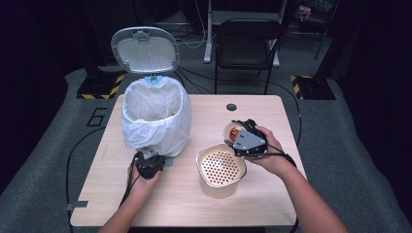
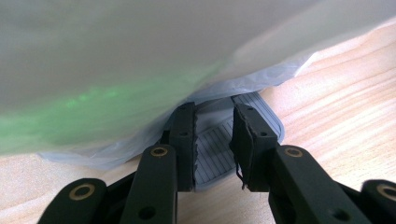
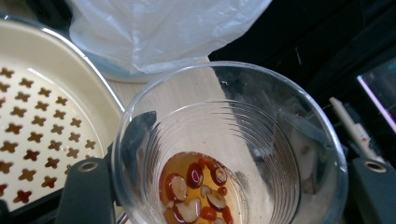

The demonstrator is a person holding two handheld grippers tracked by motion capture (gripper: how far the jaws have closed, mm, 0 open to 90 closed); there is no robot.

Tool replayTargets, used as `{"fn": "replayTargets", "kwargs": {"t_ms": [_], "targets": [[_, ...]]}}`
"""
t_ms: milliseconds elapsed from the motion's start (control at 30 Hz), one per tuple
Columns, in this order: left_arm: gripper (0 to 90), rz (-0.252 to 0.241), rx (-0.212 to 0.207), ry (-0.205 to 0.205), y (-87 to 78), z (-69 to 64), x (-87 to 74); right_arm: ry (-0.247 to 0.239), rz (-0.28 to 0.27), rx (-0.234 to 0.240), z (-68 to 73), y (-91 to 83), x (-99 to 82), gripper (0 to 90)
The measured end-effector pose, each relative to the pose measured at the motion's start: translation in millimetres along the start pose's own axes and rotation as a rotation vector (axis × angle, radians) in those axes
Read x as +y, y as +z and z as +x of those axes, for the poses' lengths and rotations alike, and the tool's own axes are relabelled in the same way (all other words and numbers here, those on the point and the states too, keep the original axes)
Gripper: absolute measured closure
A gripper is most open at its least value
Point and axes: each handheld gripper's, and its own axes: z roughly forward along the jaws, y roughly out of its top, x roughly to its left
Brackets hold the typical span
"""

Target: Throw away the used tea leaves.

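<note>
A pedal bin (image 1: 155,121) lined with a white bag stands at the table's left, its grey lid (image 1: 145,49) raised. My left gripper (image 1: 148,162) sits at the bin's foot. Its jaws (image 2: 214,116) are shut, close together and resting on the grey ribbed pedal (image 2: 215,154), with the bag (image 2: 140,60) hanging right above. My right gripper (image 1: 238,132) is shut on a clear plastic cup (image 3: 224,140) holding amber liquid and red and pale bits (image 3: 198,186). The cup (image 1: 232,131) hangs just behind a cream container with a perforated strainer top (image 1: 221,170), whose strainer (image 3: 42,116) lies to the cup's left.
The wooden table (image 1: 194,204) has a cable hole (image 1: 231,107) near its far edge. A black folding chair (image 1: 248,43) stands behind the table. Cables trail from both grippers over the table's edges. Yellow-and-black striped bases (image 1: 104,87) sit on the floor.
</note>
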Motion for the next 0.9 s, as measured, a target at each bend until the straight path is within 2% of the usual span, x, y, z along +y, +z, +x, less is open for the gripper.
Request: {"fn": "replayTargets", "kwargs": {"t_ms": [200, 467, 567, 767, 833, 867, 900], "targets": [[70.3, -0.001, 0.002, -0.001, 0.1, 0.0, 0.0, -0.105, 0.005, -0.014, 13.7, -0.2, 7.0, 31.4], [70.3, -0.001, 0.001, -0.001, 0.1, -0.1, 0.0, -0.235, -0.005, -0.048, 25.1, -4.2, 15.7, 31.6], [70.3, -0.001, -0.002, 0.0, 0.0, -0.1, 0.1, -0.302, -0.001, -0.059, 30.0, -5.5, 19.2, 31.6], [70.3, -0.001, -0.003, 0.001, 0.0, -0.1, 0.1, -0.406, 0.006, -0.076, 38.1, -6.7, 23.4, 31.7], [70.3, -0.002, 0.007, 0.005, 0.4, 0.5, 0.2, -0.456, 0.003, -0.088, 40.9, -7.1, 25.1, 31.8], [70.3, -0.001, -0.002, 0.006, -0.3, 0.3, 0.2, -0.488, -0.003, -0.098, 43.0, -7.6, 26.0, 31.7], [70.3, -0.02, -0.008, -0.028, 1.0, -2.2, -0.3, -0.511, -0.007, -0.108, 44.1, -7.8, 27.0, 31.7]]}}
